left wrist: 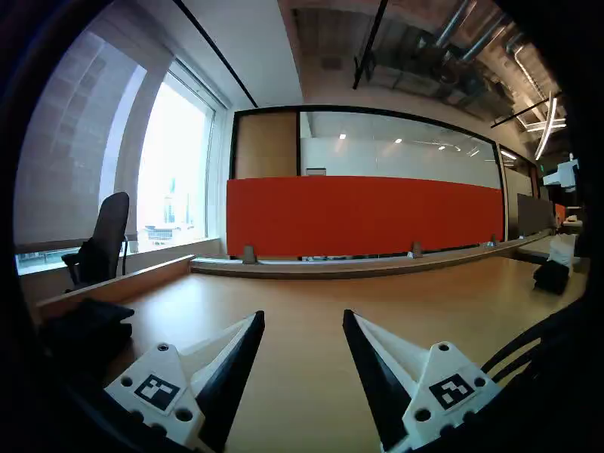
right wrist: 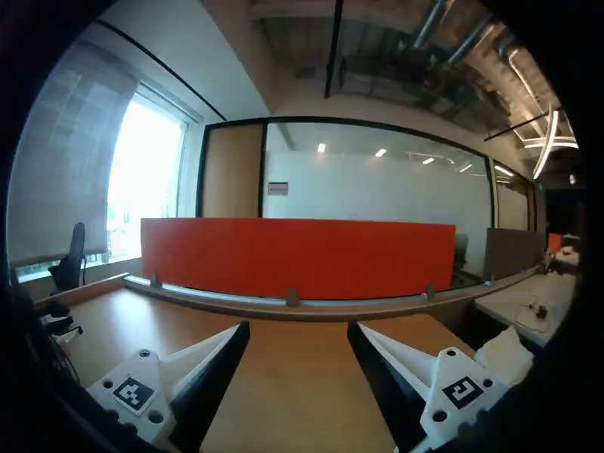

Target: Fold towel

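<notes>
My left gripper (left wrist: 303,313) is open just above the wooden desk (left wrist: 317,302), with nothing between its black-edged white fingers (left wrist: 226,362). My right gripper (right wrist: 298,325) is also open and empty over the same kind of desk top (right wrist: 294,377). A white crumpled thing (right wrist: 507,353), maybe cloth, lies at the lower right of the right gripper view, beside the right finger. I cannot tell whether it is the towel.
An orange partition (left wrist: 362,215) stands along the desk's far edge. A dark bundle (left wrist: 87,328) lies at the left and a black object (left wrist: 551,276) with something white (left wrist: 562,248) behind it at the right. An office chair (left wrist: 102,245) stands by the window.
</notes>
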Tool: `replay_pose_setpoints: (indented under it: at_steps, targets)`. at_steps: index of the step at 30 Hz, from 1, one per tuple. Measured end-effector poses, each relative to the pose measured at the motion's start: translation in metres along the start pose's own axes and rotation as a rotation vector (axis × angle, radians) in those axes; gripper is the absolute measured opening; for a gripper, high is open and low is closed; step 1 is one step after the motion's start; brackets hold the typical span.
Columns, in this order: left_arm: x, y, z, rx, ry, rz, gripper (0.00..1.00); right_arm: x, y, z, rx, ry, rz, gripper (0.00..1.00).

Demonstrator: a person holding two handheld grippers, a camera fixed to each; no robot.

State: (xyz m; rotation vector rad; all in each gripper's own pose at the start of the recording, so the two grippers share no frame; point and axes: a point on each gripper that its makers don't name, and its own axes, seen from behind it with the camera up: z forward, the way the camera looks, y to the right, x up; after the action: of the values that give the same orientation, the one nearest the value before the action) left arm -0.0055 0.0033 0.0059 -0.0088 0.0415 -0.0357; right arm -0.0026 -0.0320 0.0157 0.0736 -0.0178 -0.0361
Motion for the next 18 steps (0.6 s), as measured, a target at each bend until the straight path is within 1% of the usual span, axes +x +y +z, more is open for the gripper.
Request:
replay_pose_setpoints:
  at_steps: [6, 12, 18]
  targets:
    - [0.0, 0.0, 0.0, 0.0, 0.0, 0.0, 0.76, 0.008, -0.001, 0.001, 0.019, 0.005, -0.012, 1.0]
    - [-0.001, 0.0, 0.0, 0.0, 0.0, 0.0, 0.76, 0.02, 0.006, 0.0, 0.009, 0.036, -0.005, 1.0]
    - [-0.001, 0.0, 0.0, 0.0, 0.0, 0.0, 0.76, 0.023, 0.017, -0.002, -0.012, 0.06, -0.005, 1.0]
